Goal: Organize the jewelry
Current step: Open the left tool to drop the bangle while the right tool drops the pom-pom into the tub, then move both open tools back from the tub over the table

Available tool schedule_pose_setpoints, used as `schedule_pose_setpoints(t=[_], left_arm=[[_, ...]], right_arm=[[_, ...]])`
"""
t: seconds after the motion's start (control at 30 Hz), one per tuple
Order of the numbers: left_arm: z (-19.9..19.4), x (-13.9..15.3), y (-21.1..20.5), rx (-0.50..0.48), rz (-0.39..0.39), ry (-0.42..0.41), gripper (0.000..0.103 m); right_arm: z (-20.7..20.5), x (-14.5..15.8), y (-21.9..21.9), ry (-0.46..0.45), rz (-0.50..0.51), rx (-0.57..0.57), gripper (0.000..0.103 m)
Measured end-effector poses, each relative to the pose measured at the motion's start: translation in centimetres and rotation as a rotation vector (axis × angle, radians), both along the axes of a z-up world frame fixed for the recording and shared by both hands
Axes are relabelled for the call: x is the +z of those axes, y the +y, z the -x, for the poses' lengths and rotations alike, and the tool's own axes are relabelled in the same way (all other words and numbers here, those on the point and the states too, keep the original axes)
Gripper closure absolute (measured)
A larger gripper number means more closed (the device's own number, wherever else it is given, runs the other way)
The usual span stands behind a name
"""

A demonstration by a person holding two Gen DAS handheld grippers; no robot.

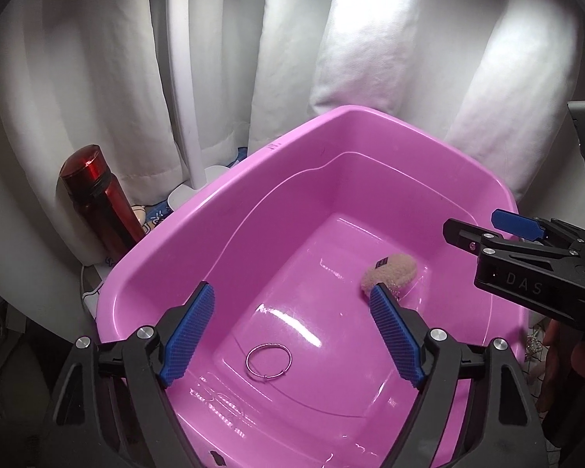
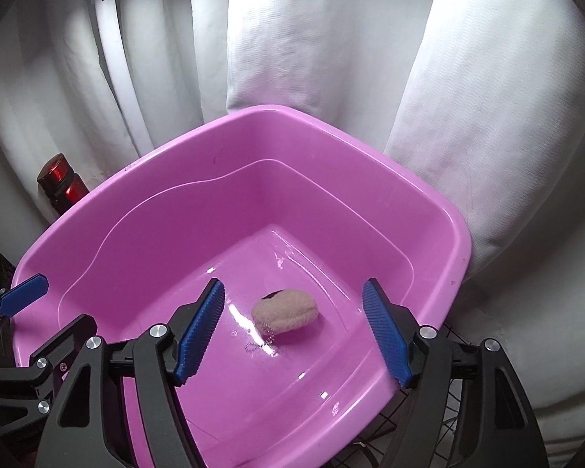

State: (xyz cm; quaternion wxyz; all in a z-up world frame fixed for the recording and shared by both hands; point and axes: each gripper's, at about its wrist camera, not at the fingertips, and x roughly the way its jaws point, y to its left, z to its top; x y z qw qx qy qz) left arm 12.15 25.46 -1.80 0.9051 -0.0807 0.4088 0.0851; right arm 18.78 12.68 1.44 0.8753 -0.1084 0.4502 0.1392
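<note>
Both grippers' jaws spread empty over one pink tub (image 1: 199,210) holding one ring (image 1: 269,362), one plush charm (image 2: 284,312)

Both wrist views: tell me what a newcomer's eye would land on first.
The big pink tub fills both views, set against white curtains. On its floor lie a thin metal ring, between the open left gripper fingers, and a fuzzy beige charm, ahead of the open right gripper. A red bottle stands outside the tub's left side.
</note>
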Motion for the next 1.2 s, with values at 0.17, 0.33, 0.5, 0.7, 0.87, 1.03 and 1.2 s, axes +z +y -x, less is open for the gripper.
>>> schedule_pose_setpoints(t=[0.17,0.33,0.5,0.7,0.87,1.03,1.2], left_arm=[[0.5,0.4,0.0,0.012,0.001,-0.008,0.020],[1.1,0.9,-0.1,0.024,-0.008,-0.018,0.017],[2.1,1.6,-0.3,0.034,-0.021,-0.031,0.015],[3.2,2.5,-0.8,0.040,-0.030,-0.041,0.011],[4.0,3.3,-1.5,0.044,-0.040,-0.056,0.009],[5.0,4.1,-2.2,0.044,-0.043,-0.066,0.008],[5.8,4.8,-3.4,0.030,-0.050,-0.079,0.008]], right_arm=[[0.3,0.3,-0.1,-0.003,-0.007,-0.007,0.033],[1.0,0.6,-0.2,-0.008,-0.011,-0.014,0.033],[2.1,1.3,-0.5,-0.023,-0.019,-0.019,0.033],[3.4,2.2,-1.0,-0.044,-0.031,-0.027,0.033],[4.7,2.9,-1.7,-0.058,-0.042,-0.038,0.033],[5.9,3.6,-2.7,-0.070,-0.056,-0.051,0.033],[7.6,4.4,-4.3,-0.083,-0.066,-0.072,0.033]])
